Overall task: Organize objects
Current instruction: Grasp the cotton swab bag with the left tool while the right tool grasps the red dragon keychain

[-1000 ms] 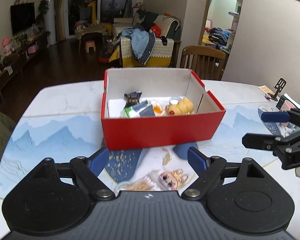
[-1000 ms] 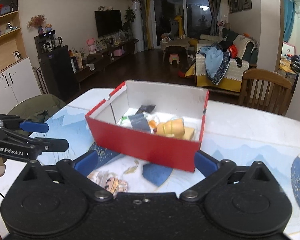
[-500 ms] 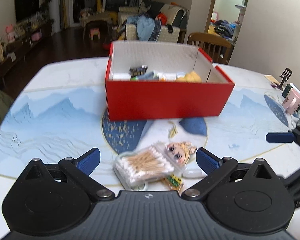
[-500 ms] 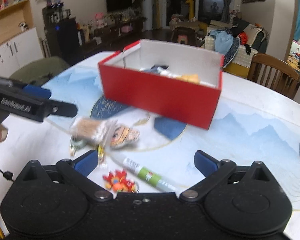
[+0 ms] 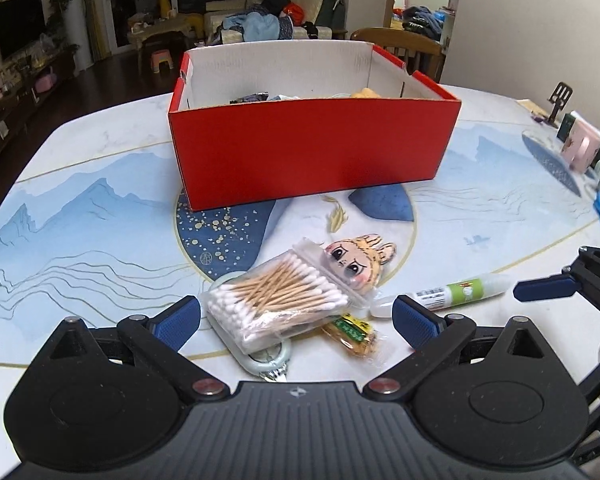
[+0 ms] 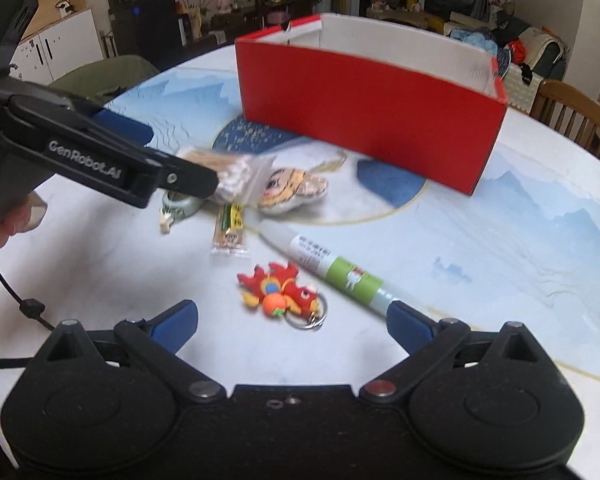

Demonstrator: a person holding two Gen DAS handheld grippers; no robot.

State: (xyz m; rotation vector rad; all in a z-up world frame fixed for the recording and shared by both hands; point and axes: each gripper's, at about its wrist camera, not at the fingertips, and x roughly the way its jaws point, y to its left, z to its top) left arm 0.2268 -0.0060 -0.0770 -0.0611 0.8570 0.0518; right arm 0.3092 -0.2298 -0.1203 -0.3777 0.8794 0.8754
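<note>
**Both grippers down over the loose items**

Since a second ago we have lowered both grippers from box height toward the tabletop, and the left jaws have just been opening, with nothing clamped between them. Our left gripper (image 5: 296,316) now hangs with its blue pads spread wide on either side of the clear plastic bag of wooden cotton swabs (image 5: 278,300). Our right gripper (image 6: 292,320) also stands wide apart and empty, just short of the red rubber keychain charm (image 6: 280,294), with the white glue tube with a green label (image 6: 332,268) by its right pad.

We judge the sorting partly done. The red cardboard box with a white inside (image 5: 312,148) already holds several things, though from this low angle only their tops show. Left on the blue-and-white patterned table (image 5: 80,220), in front of the box, are the swab bag, a flat cartoon-face charm (image 5: 358,262), a small yellow-green snack packet (image 5: 354,330), a pale ring-shaped clip (image 5: 270,358) under the bag, the glue tube and the red charm.
</note>
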